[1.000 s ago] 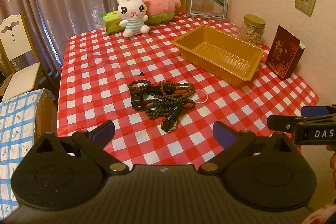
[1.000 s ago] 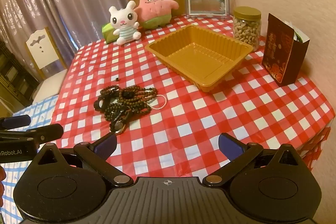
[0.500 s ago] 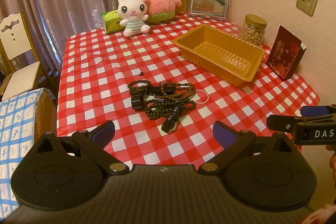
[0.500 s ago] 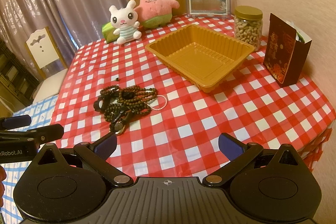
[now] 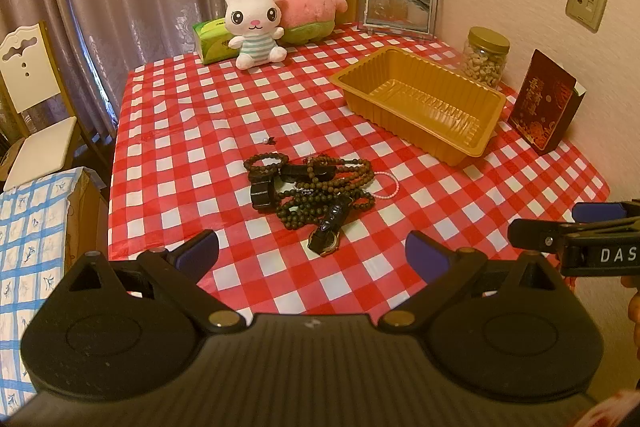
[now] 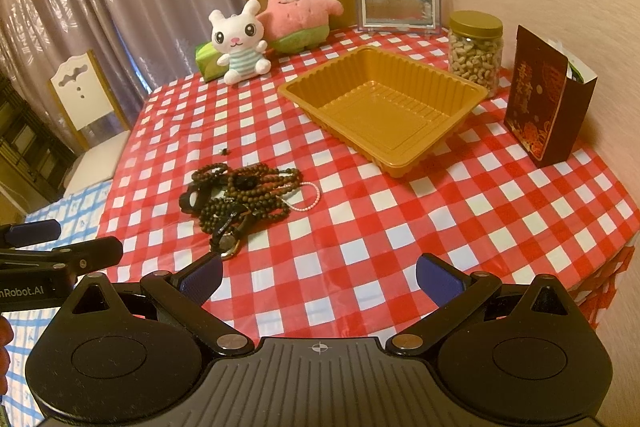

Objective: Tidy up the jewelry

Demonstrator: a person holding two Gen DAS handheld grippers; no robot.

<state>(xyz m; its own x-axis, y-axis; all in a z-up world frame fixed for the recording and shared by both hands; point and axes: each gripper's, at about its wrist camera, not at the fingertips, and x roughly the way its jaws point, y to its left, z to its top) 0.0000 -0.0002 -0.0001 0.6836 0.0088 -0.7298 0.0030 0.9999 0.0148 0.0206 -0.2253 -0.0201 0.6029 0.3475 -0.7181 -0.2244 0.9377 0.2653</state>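
Observation:
A tangled pile of dark bead bracelets, necklaces and a watch (image 5: pixel 312 193) lies on the red checked tablecloth (image 5: pixel 180 147); it also shows in the right wrist view (image 6: pixel 240 199). A thin pink bead string (image 5: pixel 386 189) lies at its right side. An empty amber plastic tray (image 5: pixel 420 103) stands to the far right of the pile, also in the right wrist view (image 6: pixel 380 107). My left gripper (image 5: pixel 312 253) is open and empty, just short of the pile. My right gripper (image 6: pixel 318 275) is open and empty, right of the pile.
Two plush toys (image 5: pixel 256 23) and a green tissue pack (image 5: pixel 210 41) stand at the back. A picture frame (image 5: pixel 398 5), a nut jar (image 5: pixel 482 57) and a dark red box (image 5: pixel 546 107) line the right wall. A small loose bead (image 5: pixel 269 140) lies beyond the pile. A chair (image 5: pixel 28 99) stands left.
Both grippers have edged slightly forward toward the table. Nothing on the table has moved.

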